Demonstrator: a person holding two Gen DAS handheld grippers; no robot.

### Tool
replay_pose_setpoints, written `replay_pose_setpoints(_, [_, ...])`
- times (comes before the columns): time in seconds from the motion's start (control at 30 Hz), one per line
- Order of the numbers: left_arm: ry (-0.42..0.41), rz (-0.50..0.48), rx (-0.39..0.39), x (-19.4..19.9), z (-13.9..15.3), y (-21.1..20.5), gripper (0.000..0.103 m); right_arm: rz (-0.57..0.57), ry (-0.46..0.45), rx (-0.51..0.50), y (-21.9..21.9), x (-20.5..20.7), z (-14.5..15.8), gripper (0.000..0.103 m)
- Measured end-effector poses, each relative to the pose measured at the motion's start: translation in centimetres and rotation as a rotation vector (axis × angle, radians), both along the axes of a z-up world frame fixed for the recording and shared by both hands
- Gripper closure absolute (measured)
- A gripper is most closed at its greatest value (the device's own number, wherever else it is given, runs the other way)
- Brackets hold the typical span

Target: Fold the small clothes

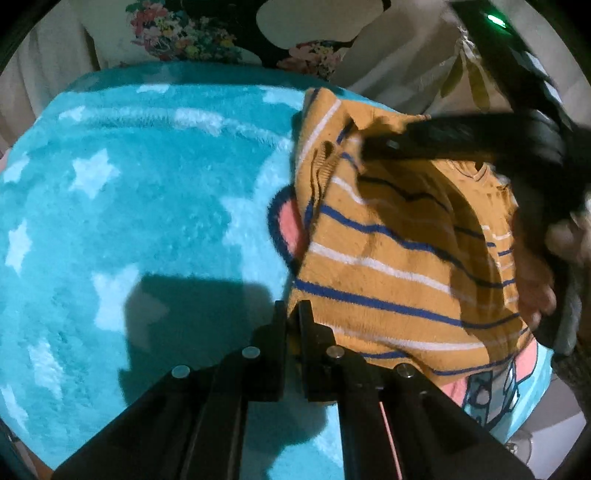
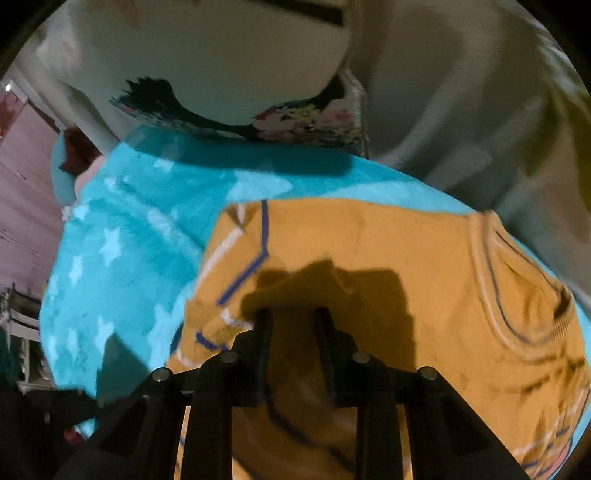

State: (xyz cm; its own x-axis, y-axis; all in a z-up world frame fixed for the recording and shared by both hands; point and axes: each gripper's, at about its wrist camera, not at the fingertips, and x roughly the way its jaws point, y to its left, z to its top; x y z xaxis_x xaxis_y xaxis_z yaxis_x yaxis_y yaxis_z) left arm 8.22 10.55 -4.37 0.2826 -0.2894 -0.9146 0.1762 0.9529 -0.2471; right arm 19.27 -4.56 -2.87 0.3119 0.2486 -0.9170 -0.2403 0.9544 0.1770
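Observation:
An orange knit garment (image 1: pixel 399 258) with blue and white stripes lies on a teal star-print blanket (image 1: pixel 147 206), right of centre in the left wrist view. My left gripper (image 1: pixel 291 310) is shut on its near left corner. The right gripper (image 1: pixel 373 146) comes in blurred from the upper right and holds the garment's far edge lifted off the blanket. In the right wrist view the garment (image 2: pixel 369 240) fills the middle. A bunched fold of it sits between the narrow-set fingers of my right gripper (image 2: pixel 293 314), which looks shut on it. The picture is blurred.
A person's hand (image 1: pixel 535 280) shows at the right edge behind the garment. A floral cloth (image 1: pixel 177 33) and pale fabric (image 2: pixel 461 110) lie beyond the blanket's far edge. A pink cartoon print (image 1: pixel 291 229) is part of the blanket. Bare blanket stretches to the left.

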Motion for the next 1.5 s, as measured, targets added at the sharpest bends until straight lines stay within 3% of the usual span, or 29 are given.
replay_pose_setpoints(0.13, [-0.01,0.01,-0.052,0.0,0.6,1.2,0.094,0.009,-0.006,-0.051,1.6,1.9,-0.9,0.076])
replay_pose_setpoints(0.2, [-0.026,0.028,-0.039,0.0,1.2,2.0,0.094,-0.009,-0.002,-0.053,1.6,2.6,-1.0,0.074])
replay_pose_setpoints(0.23, [-0.032,0.039,-0.035,0.0,1.6,2.6,0.088,-0.024,0.001,-0.042,1.4,2.8,-1.0,0.074])
replay_pose_setpoints(0.37, [-0.055,0.094,-0.054,-0.4,3.0,4.4,0.066,-0.113,-0.037,0.072,-1.9,1.6,1.5,0.074])
replay_pose_setpoints(0.43, [-0.066,0.114,-0.056,-0.3,3.8,4.7,0.065,-0.154,-0.06,0.139,-4.4,0.3,3.0,0.071])
replay_pose_setpoints(0.63, [-0.083,0.178,-0.057,-2.3,5.0,4.9,0.056,-0.303,-0.101,0.217,-14.0,-6.4,5.6,0.063])
replay_pose_setpoints(0.77, [-0.087,0.193,-0.04,-4.4,5.5,4.0,0.048,-0.454,-0.106,0.146,-22.7,-12.6,5.2,0.057])
replay_pose_setpoints(0.87, [-0.068,0.193,-0.018,-5.5,5.1,3.1,0.048,-0.549,-0.076,0.112,-27.7,-17.3,3.9,0.056])
replay_pose_setpoints(1.03, [-0.035,0.172,0.013,-5.9,3.0,1.8,0.046,-0.611,-0.035,0.131,-30.5,-23.2,1.4,0.047])
replay_pose_setpoints(1.27, [0.003,0.126,-0.085,-5.1,0.1,-0.4,0.036,-0.645,-0.003,0.245,-30.5,-26.2,-1.5,0.042])
replay_pose_setpoints(1.37, [0.018,0.138,-0.077,-4.5,-0.6,-1.0,0.038,-0.632,-0.007,0.269,-30.0,-26.3,-2.2,0.043])
replay_pose_setpoints(1.4, [0.028,0.14,-0.065,-4.3,-0.6,-1.1,0.046,-0.625,-0.013,0.275,-29.9,-26.2,-2.2,0.049])
replay_pose_setpoints(1.43, [0.04,0.137,-0.061,-4.3,-0.5,-1.2,0.085,-0.617,-0.005,0.295,-29.8,-26.0,-2.3,0.077])
replay_pose_setpoints(1.47, [0.064,0.127,-0.056,-4.2,-0.3,-1.2,0.094,-0.609,0.018,0.335,-29.9,-25.8,-2.5,0.092])
replay_pose_setpoints(1.5, [0.057,0.134,-0.033,-4.4,0.3,-1.0,0.094,-0.61,0.026,0.371,-30.2,-25.7,-2.4,0.093])
